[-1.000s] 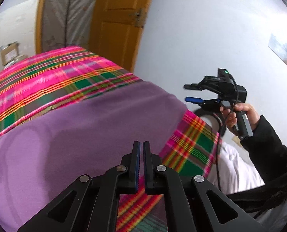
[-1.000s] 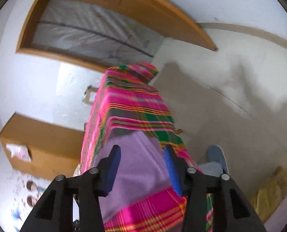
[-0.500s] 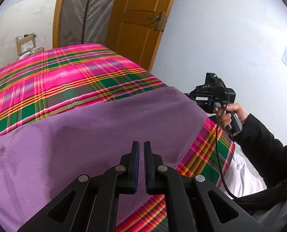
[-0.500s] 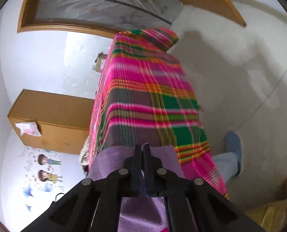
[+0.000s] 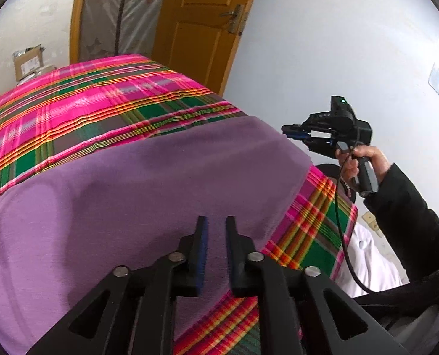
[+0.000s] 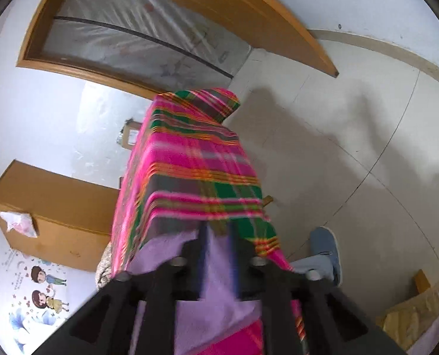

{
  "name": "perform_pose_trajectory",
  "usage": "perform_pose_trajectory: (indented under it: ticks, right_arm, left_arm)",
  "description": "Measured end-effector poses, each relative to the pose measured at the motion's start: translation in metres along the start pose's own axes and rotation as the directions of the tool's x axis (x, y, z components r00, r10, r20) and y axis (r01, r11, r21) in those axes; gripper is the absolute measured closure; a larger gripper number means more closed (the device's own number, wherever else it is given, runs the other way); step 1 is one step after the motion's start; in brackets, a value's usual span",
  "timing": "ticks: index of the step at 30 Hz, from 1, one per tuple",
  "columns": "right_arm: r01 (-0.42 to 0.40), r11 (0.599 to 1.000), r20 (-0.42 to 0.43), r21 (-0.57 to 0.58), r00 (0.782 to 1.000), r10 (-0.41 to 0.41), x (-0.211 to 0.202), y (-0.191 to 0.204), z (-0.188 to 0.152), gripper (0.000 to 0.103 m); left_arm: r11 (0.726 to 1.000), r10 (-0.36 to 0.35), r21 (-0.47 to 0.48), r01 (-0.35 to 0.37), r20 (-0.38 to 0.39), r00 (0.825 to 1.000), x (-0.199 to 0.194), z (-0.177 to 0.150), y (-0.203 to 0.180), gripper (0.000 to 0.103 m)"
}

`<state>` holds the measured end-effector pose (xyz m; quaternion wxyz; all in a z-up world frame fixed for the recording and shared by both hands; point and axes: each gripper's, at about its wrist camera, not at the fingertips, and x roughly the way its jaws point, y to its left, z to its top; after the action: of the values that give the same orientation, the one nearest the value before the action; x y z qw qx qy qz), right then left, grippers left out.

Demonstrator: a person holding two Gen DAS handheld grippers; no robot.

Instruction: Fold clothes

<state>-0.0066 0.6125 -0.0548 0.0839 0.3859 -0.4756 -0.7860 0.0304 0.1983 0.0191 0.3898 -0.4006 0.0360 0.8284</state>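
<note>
A purple cloth (image 5: 130, 192) lies spread flat on a table under a pink and green plaid cover (image 5: 71, 109). My left gripper (image 5: 216, 220) hovers over the cloth's near edge, its fingers a little apart with nothing clamped between them. My right gripper (image 5: 289, 131) is at the cloth's far right corner, held by a hand (image 5: 364, 159). In the right wrist view, the right gripper (image 6: 218, 230) stands slightly open over the purple cloth (image 6: 219, 281), which shows through the gap. The plaid table (image 6: 189, 162) stretches away beyond it.
An orange door (image 5: 198, 29) and a cardboard box (image 5: 28, 62) stand behind the table. A black sleeve (image 5: 411, 224) reaches in from the right. A wooden cabinet (image 6: 50, 207) is at the left. A grey shoe (image 6: 326, 248) rests on the tiled floor (image 6: 352, 148).
Both grippers were shut half a second ago and now have their fingers a little apart. The right gripper has let go of the cloth's corner. The cloth lies flat.
</note>
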Motion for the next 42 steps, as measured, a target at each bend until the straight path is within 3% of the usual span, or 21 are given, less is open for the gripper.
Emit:
perform_pose_trajectory:
  ticks: [5, 9, 14, 16, 17, 20, 22, 24, 27, 34, 36, 39, 42]
  right_arm:
    - [0.008, 0.976, -0.016, -0.218, 1.0, -0.012, -0.011, 0.052, -0.04, 0.079]
    - [0.083, 0.889, -0.013, -0.451, 0.995, -0.1, 0.001, 0.101, -0.066, 0.083]
    - [0.166, 0.794, -0.042, -0.585, 0.971, -0.234, 0.025, 0.119, -0.089, 0.083]
    - [0.183, 0.767, -0.024, -0.615, 0.968, -0.25, 0.02, 0.122, -0.096, 0.085]
    - [0.199, 0.744, -0.013, -0.638, 0.963, -0.269, 0.017, 0.124, -0.101, 0.086]
    - [0.266, 0.617, 0.047, -0.741, 0.937, -0.347, 0.007, 0.132, -0.126, 0.086]
    - [0.295, 0.566, 0.073, -0.77, 0.922, -0.381, 0.005, 0.135, -0.136, 0.086]
    - [0.307, 0.555, 0.077, -0.773, 0.914, -0.398, -0.001, 0.133, -0.141, 0.086]
    - [0.318, 0.583, 0.083, -0.748, 0.916, -0.393, -0.005, 0.133, -0.139, 0.086]
    - [0.214, 0.605, 0.051, -0.767, 0.96, -0.275, 0.007, 0.158, -0.156, 0.084]
    - [0.177, 0.592, 0.022, -0.786, 0.965, -0.26, 0.017, 0.165, -0.164, 0.084]
    - [0.15, 0.54, -0.023, -0.828, 0.954, -0.3, 0.031, 0.163, -0.182, 0.083]
    - [0.139, 0.53, -0.023, -0.836, 0.958, -0.287, 0.022, 0.156, -0.186, 0.084]
  left_arm:
    - [1.0, -0.017, 0.017, 0.017, -0.017, 1.0, 0.006, -0.002, -0.007, 0.087]
    - [0.999, -0.03, 0.033, 0.031, -0.035, 0.999, 0.012, -0.004, -0.012, 0.087]
    - [0.998, -0.043, 0.044, 0.045, -0.046, 0.998, 0.014, -0.007, -0.015, 0.087]
    - [0.998, -0.047, 0.046, 0.05, -0.047, 0.998, 0.013, -0.008, -0.015, 0.087]
    - [0.998, -0.05, 0.048, 0.052, -0.047, 0.998, 0.013, -0.009, -0.015, 0.087]
    - [0.997, -0.055, 0.052, 0.058, -0.048, 0.997, 0.011, -0.011, -0.016, 0.087]
    - [0.997, -0.056, 0.056, 0.058, -0.045, 0.997, 0.009, -0.011, -0.016, 0.087]
    - [0.998, -0.045, 0.045, 0.047, -0.028, 0.999, 0.005, -0.01, -0.012, 0.087]
    - [0.999, -0.032, 0.019, 0.032, -0.006, 0.999, -0.001, -0.01, -0.005, 0.087]
    - [1.0, -0.013, -0.011, 0.013, 0.003, 1.0, -0.006, -0.011, 0.005, 0.087]
    - [1.0, -0.016, -0.006, 0.016, -0.003, 1.0, -0.004, -0.011, 0.002, 0.087]
    - [1.0, -0.021, 0.005, 0.021, -0.008, 1.0, -0.004, -0.013, 0.0, 0.087]
    - [1.0, -0.026, 0.006, 0.026, -0.018, 1.0, -0.004, -0.016, 0.002, 0.087]
